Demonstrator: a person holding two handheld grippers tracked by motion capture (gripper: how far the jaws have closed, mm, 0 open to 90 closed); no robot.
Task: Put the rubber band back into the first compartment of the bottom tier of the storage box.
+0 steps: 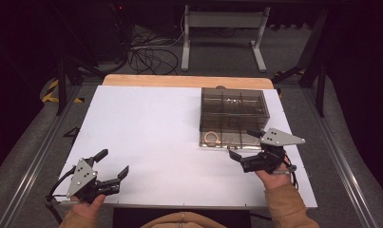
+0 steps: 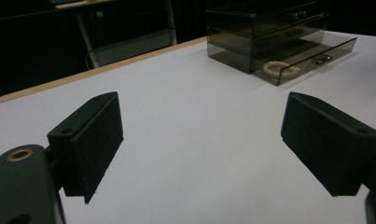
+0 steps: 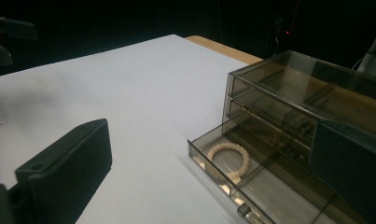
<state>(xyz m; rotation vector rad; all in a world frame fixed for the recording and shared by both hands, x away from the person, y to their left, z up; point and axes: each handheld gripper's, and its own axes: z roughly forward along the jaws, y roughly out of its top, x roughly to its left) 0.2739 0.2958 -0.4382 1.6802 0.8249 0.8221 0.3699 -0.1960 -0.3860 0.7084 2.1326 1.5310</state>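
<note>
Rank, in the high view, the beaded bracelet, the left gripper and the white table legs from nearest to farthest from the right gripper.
1. Beaded bracelet, in the open bottom drawer, just left of the right gripper.
2. Left gripper, across the table.
3. White table legs, far behind.

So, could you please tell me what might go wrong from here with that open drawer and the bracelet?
The right gripper hangs open just in front of the pulled-out bottom drawer; a careless push could shove the whole smoky drawer box across the smooth white board. The beaded bracelet lies flat near the drawer's front wall, so wide jaws may hit that wall or fail to grip it.
</note>
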